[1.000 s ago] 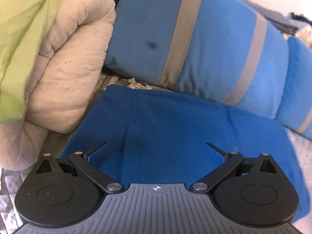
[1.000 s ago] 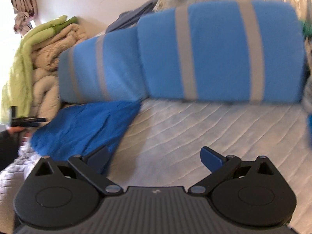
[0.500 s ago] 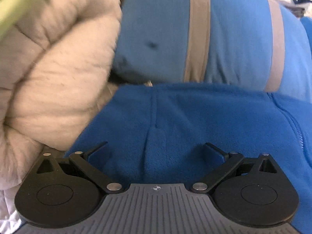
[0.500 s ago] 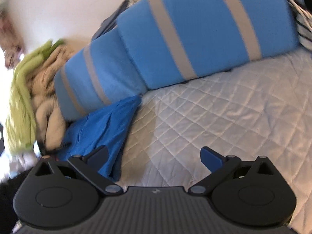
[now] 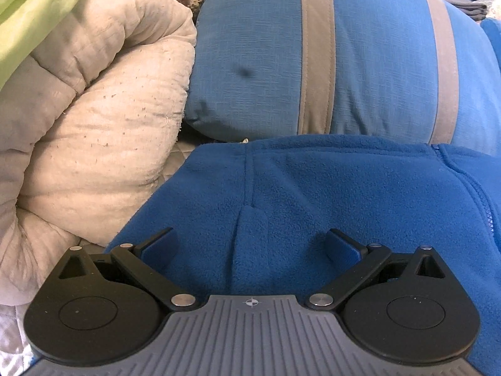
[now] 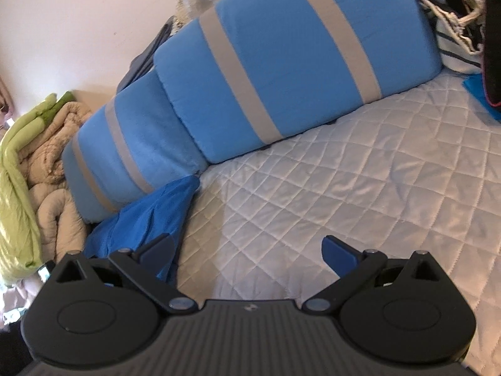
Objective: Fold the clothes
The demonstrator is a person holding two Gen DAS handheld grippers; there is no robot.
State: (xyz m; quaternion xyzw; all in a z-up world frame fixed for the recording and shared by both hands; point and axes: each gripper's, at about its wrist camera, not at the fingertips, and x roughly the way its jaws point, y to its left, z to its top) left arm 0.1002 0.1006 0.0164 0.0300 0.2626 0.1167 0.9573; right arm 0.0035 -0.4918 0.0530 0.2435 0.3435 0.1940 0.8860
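Observation:
A royal-blue fleece jacket (image 5: 313, 188) lies flat on the bed against the striped cushions; a seam runs down its middle and a zip shows at its right edge. My left gripper (image 5: 249, 246) hovers open just over the fleece, fingers either side of the seam, nothing between them. In the right wrist view the same jacket (image 6: 147, 216) shows as a crumpled blue heap at the left. My right gripper (image 6: 247, 250) is open above the white quilt, its left finger near the jacket's edge.
Two light-blue cushions with grey stripes (image 6: 275, 62) lean along the wall. A rolled beige duvet (image 5: 87, 119) and a green blanket (image 6: 15, 169) are piled at the left. The white quilted bed cover (image 6: 360, 188) spreads to the right. Bags and dark cloth (image 6: 463, 22) sit at the far right.
My left gripper moved closer and lower over the fleece, which now fills more of its view. My right gripper's view tilted and swung right, away from the cushions. Both stayed open.

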